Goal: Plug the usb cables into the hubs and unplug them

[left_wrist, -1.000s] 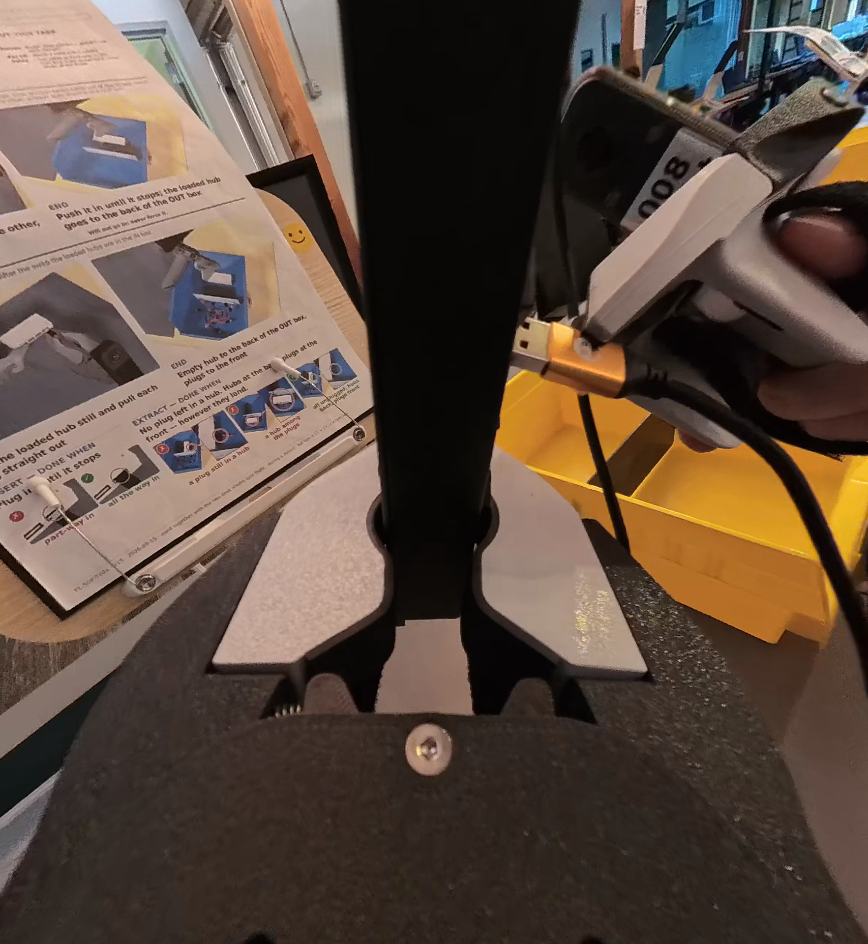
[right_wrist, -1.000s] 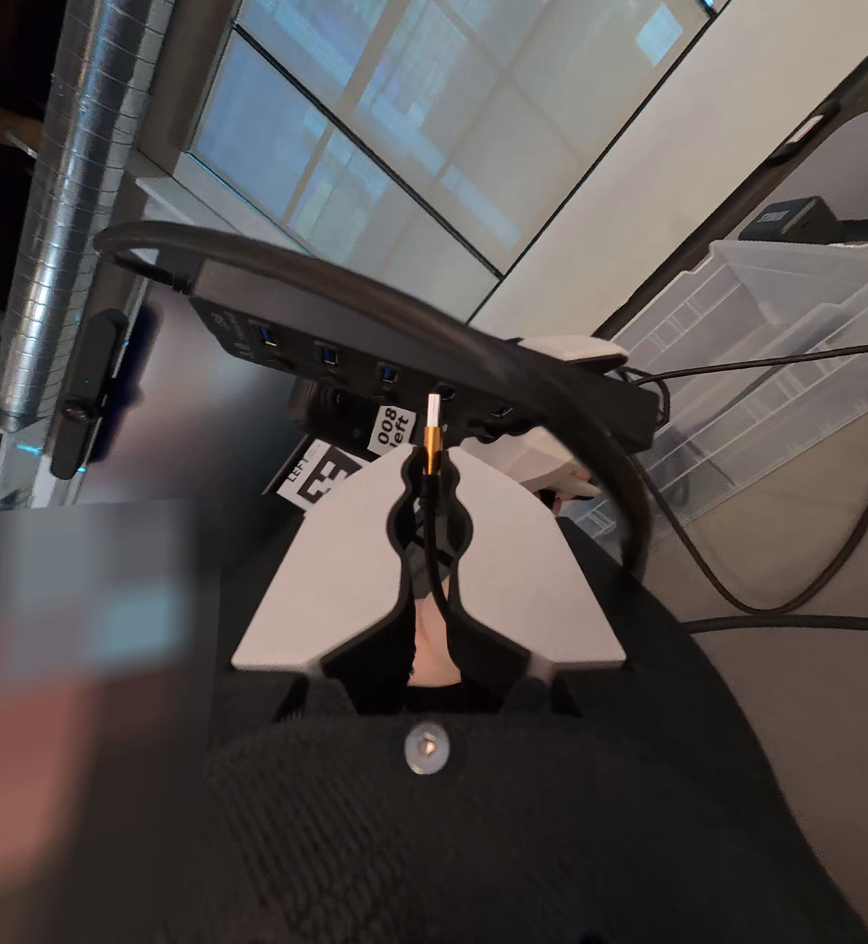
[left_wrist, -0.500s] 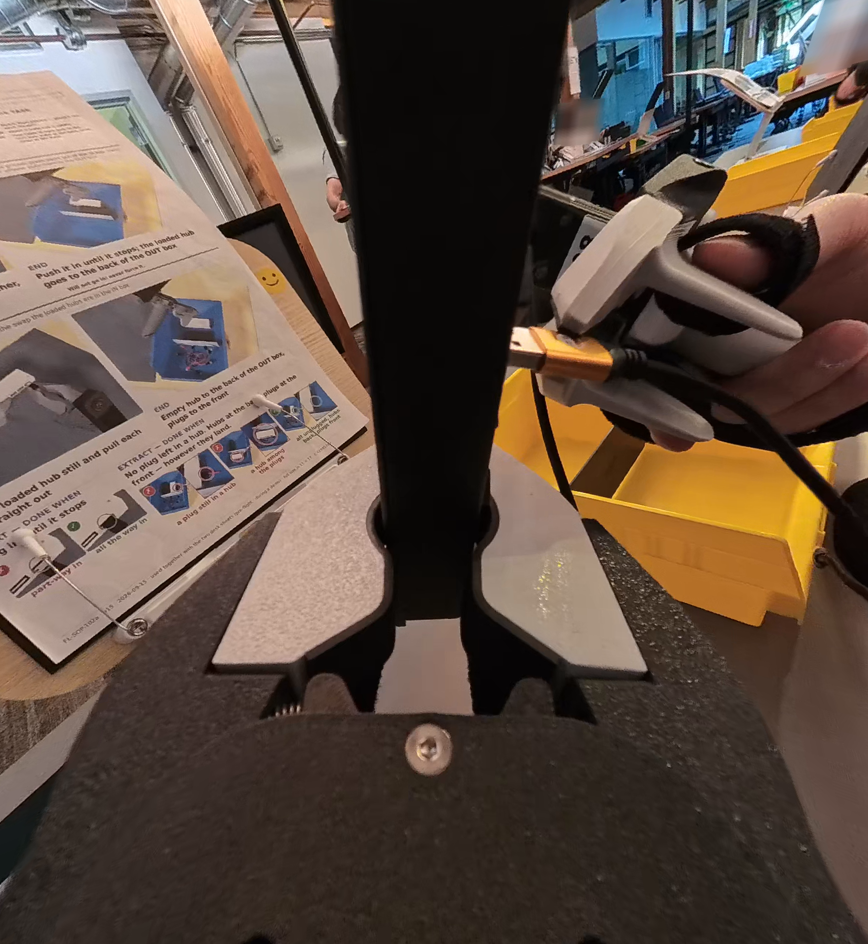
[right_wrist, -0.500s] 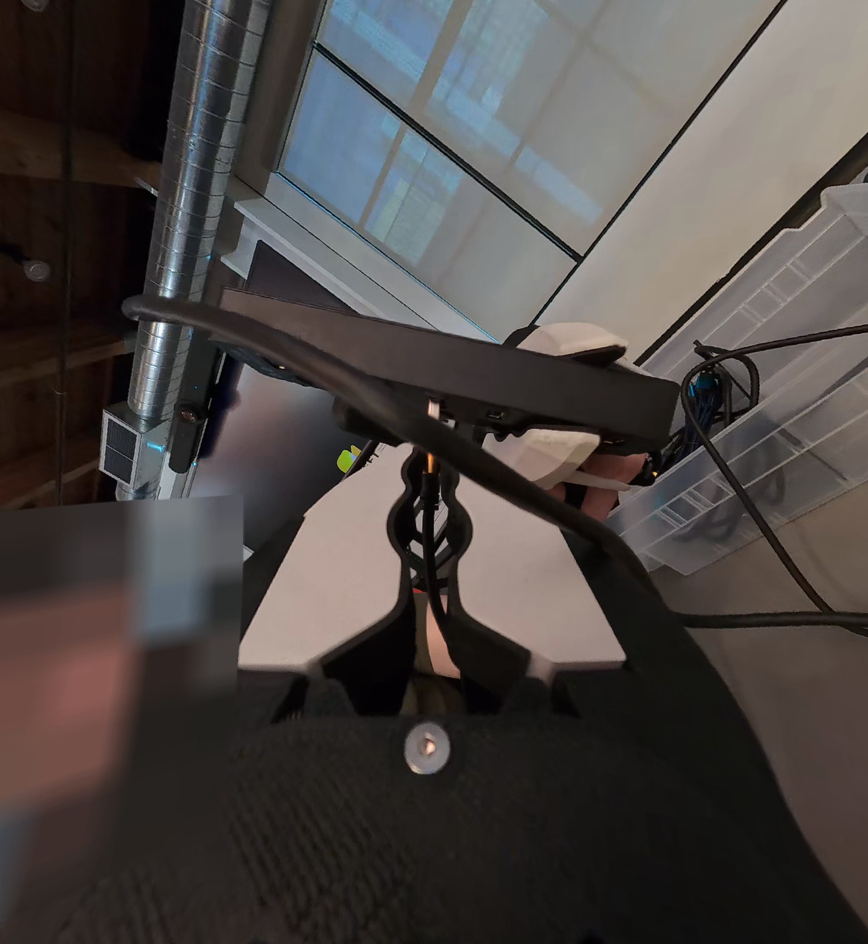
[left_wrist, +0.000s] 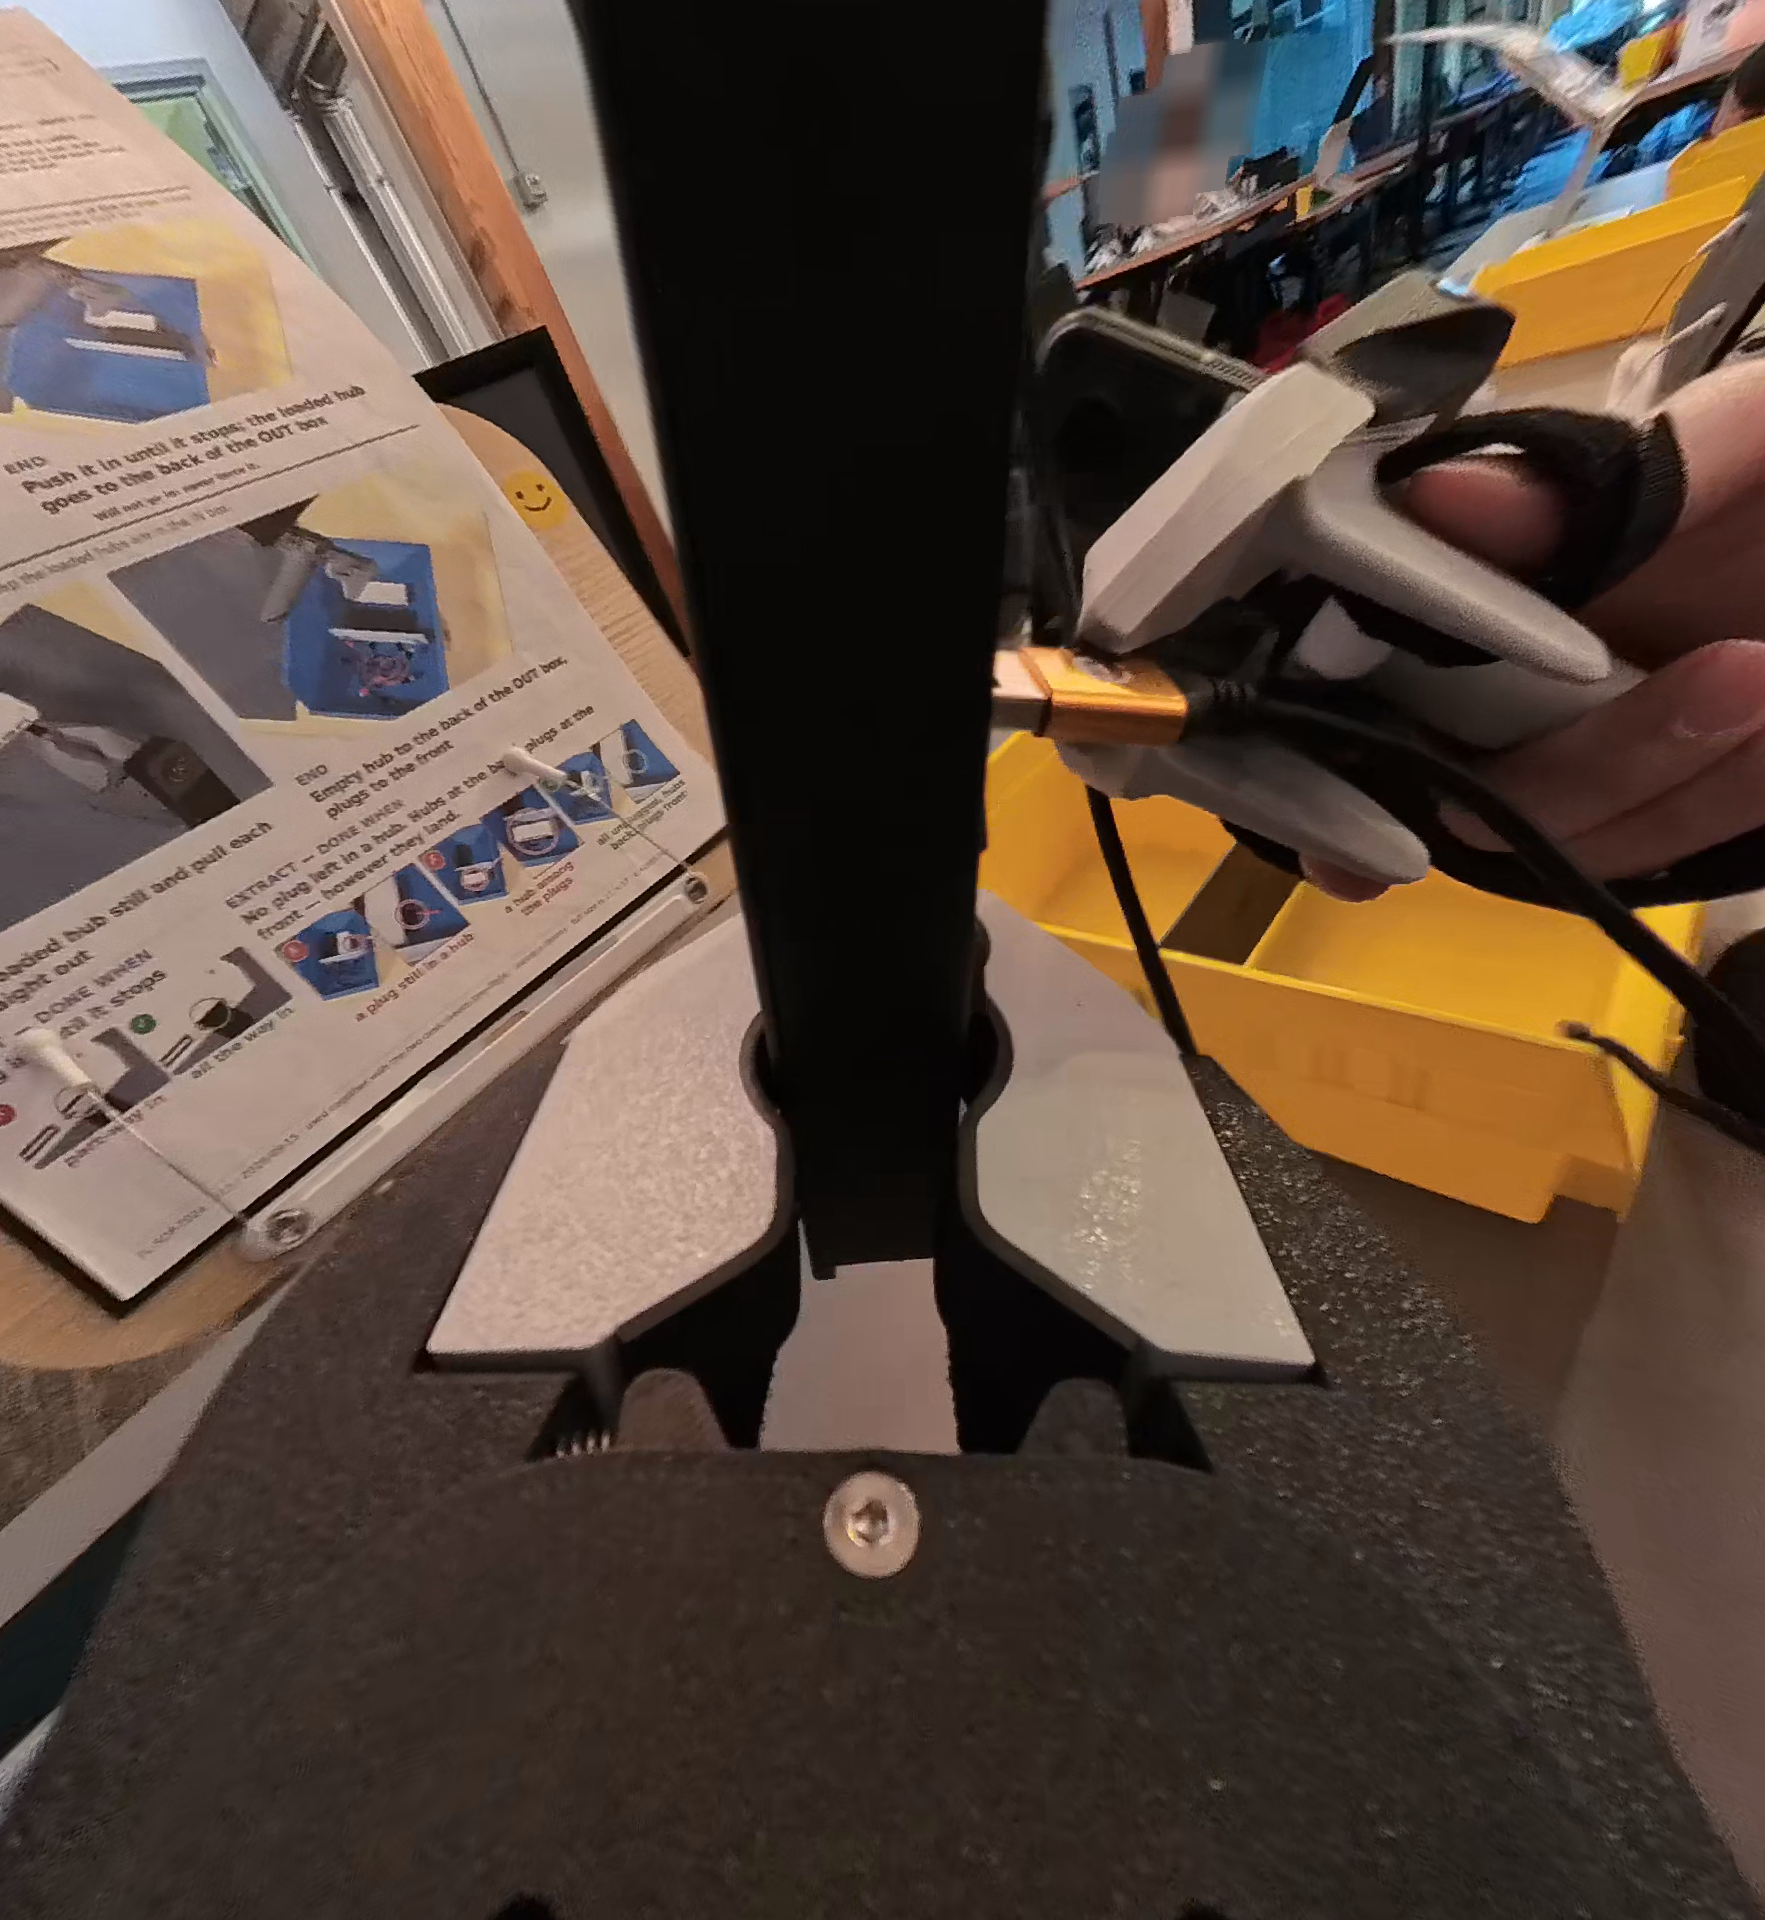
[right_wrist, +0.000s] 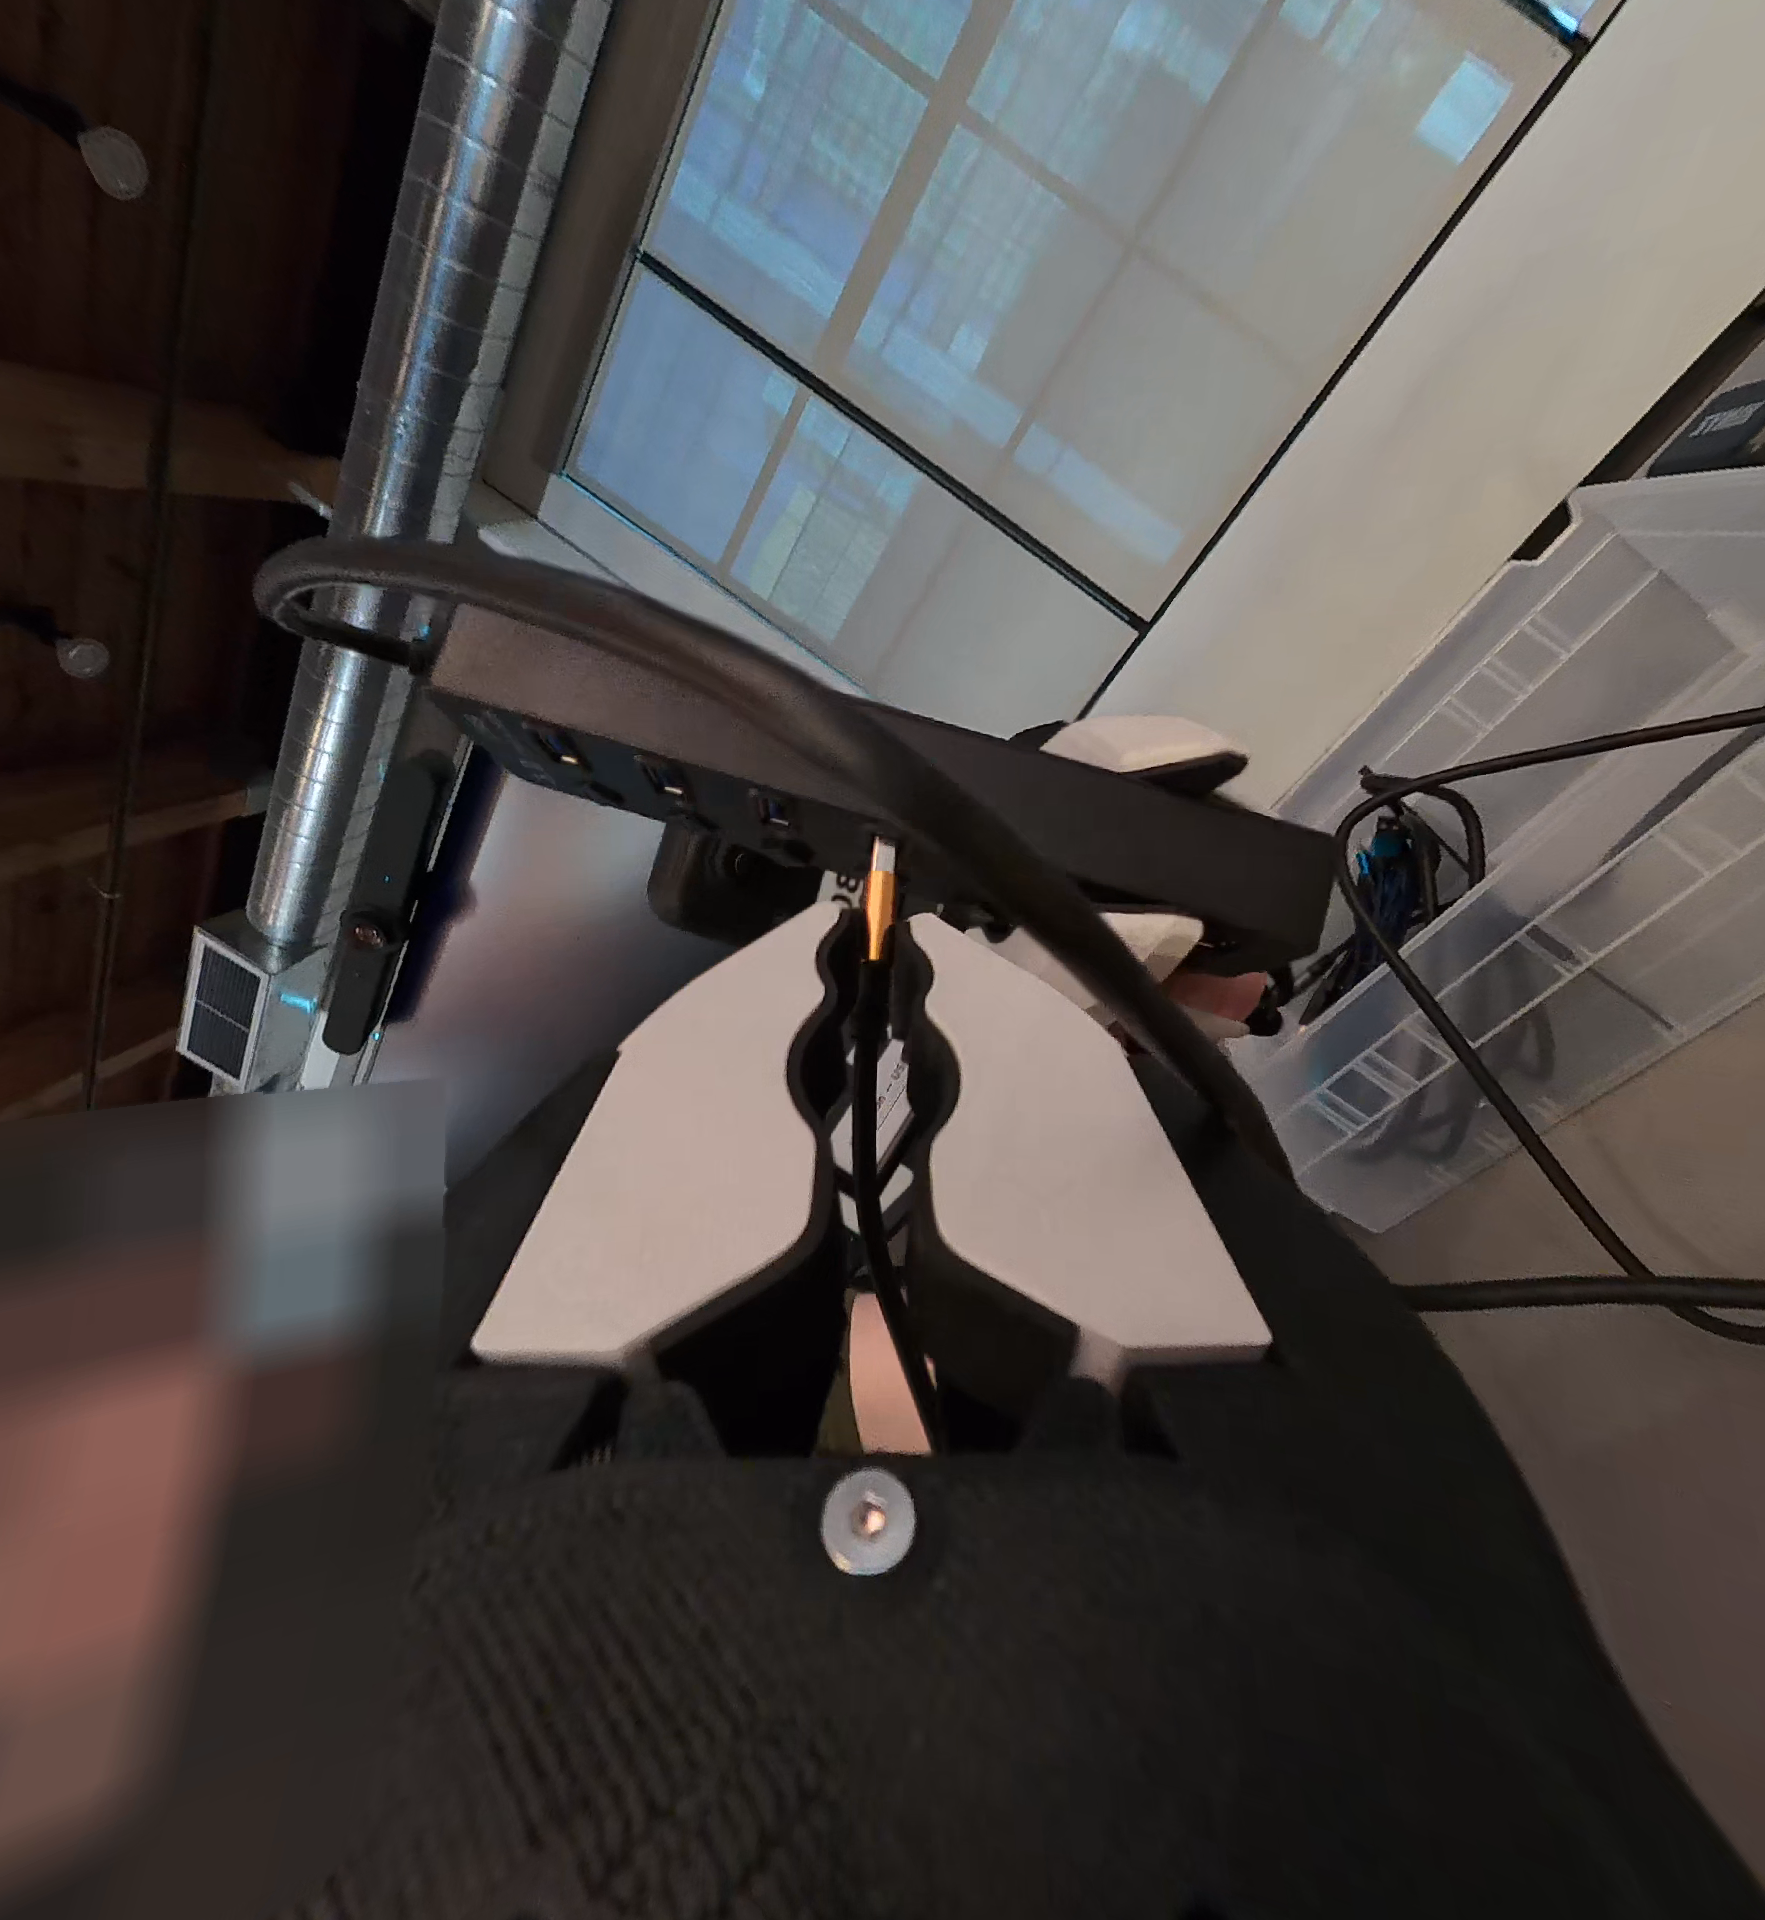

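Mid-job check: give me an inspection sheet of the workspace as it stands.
Surface: grey tabletop.
Job's things: black hub upright; orange-collared plug at a hub port, metal tip showing.
Clutter: yellow bin; instruction sheet; clear bins.
Grippers: left gripper clamps the hub; right gripper grips the plug.
Cables: hub lead arcs over; black cable trails on the table.
Surroundings: window, metal duct.
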A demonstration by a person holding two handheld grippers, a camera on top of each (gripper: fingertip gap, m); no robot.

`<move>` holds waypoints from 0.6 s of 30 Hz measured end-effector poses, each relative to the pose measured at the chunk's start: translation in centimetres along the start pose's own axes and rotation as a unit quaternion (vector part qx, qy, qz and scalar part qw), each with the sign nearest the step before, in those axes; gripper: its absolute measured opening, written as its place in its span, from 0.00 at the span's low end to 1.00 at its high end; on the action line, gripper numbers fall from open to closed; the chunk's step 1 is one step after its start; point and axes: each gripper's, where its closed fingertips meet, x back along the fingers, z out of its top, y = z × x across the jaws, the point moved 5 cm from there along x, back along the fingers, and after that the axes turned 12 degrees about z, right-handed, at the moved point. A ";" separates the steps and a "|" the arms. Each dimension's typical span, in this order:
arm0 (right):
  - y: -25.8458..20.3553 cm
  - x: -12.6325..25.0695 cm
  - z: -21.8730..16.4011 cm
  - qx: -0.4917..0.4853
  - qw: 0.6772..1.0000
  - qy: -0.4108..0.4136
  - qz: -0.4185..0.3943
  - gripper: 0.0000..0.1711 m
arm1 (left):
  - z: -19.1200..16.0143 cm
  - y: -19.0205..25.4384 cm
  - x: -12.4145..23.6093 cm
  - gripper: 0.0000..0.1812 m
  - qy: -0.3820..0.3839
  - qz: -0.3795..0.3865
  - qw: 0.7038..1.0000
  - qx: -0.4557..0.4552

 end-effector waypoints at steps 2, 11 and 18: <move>0.3 -0.1 0.1 0.005 1.000 0.017 -0.004 0.03 | -0.2 -0.4 0.0 0.15 -0.012 0.029 0.999 -0.018; 1.4 0.1 0.4 0.025 0.998 0.057 -0.015 0.04 | -0.9 -0.7 -0.6 0.15 -0.059 0.038 0.997 0.036; 2.3 0.8 0.8 0.037 0.995 0.068 -0.062 0.04 | -2.3 -0.7 -1.4 0.15 -0.105 0.034 0.992 0.062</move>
